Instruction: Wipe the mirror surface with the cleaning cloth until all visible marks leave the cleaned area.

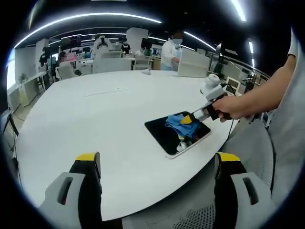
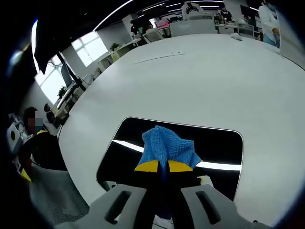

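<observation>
right claw (image 2: 158,166) grips cloth (image 2: 167,145) on mirror (image 2: 219,143) | left claw (image 1: 157,160) open

A blue cleaning cloth (image 2: 167,145) bunches on the dark mirror (image 2: 219,143) (rectangular, rounded corners, lying flat), just ahead of the right gripper (image 2: 164,167) pinching it.

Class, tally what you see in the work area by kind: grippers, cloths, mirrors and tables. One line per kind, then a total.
Grippers: 2 (left gripper, right gripper)
Cloths: 1 (blue cloth)
Mirrors: 1 (mirror)
Tables: 1 (white table)
Total: 5
</observation>
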`<state>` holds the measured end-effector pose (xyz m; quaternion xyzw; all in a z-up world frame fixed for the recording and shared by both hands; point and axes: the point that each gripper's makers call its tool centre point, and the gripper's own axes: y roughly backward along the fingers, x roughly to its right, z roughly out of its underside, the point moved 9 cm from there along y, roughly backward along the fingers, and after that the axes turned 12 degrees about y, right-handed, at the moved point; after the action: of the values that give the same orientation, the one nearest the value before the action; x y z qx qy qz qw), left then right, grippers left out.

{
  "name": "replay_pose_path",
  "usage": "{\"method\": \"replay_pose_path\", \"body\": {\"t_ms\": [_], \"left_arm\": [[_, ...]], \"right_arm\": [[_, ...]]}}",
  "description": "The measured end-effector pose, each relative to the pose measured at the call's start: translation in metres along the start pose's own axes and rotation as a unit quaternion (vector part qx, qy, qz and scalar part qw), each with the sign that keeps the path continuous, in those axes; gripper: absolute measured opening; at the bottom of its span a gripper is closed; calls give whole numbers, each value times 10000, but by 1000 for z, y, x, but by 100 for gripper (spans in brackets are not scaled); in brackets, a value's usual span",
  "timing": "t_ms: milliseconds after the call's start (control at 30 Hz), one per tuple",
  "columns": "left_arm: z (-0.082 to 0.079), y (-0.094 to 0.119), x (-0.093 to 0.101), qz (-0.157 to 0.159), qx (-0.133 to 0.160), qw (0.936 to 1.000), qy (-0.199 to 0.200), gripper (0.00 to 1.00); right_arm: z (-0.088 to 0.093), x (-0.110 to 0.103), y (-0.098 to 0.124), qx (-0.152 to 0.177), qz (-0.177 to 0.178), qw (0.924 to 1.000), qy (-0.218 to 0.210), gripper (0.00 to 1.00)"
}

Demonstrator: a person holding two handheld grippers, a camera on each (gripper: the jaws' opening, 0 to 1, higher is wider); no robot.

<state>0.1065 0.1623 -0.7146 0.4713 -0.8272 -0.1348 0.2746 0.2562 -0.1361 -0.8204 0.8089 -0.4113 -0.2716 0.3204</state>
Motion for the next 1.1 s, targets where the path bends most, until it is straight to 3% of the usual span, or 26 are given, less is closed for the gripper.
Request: {"method": "replay_pose_path", "body": {"t_ms": [1100], "left_arm": [[1, -2, -3, -133, -27, 9999, 33, 98]], "right_arm": [[14, 30, 25, 42, 23, 9999, -100, 0]]}}
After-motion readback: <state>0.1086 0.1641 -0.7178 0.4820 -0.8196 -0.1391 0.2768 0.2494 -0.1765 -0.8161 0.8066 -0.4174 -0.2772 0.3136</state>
